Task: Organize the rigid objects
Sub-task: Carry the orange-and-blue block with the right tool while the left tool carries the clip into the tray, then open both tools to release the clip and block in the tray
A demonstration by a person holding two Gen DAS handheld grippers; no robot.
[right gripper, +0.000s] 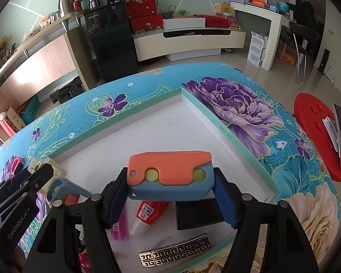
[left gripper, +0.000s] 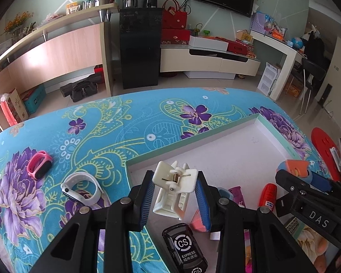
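My left gripper (left gripper: 174,194) is shut on a cream plastic spring clip (left gripper: 174,191), held above the near left corner of the shallow white box (left gripper: 250,145). My right gripper (right gripper: 170,193) is shut on an orange-and-blue plastic block (right gripper: 170,174) with two yellow round buttons, held over the box floor (right gripper: 147,136). In the left wrist view that block (left gripper: 295,168) shows at the right with the right gripper's black body. In the right wrist view the clip (right gripper: 46,167) shows at the left edge. A pink band (left gripper: 39,165) and a white band (left gripper: 83,188) lie on the floral cloth.
Inside the box lie a red tube (right gripper: 147,213), a black block (right gripper: 197,213), a patterned metal bar (right gripper: 177,252), a pink strip (right gripper: 118,225) and a second blue-orange piece (right gripper: 66,190). A black "CS Express" item (left gripper: 184,248) lies near the left gripper. A red stool (right gripper: 318,136) stands right.
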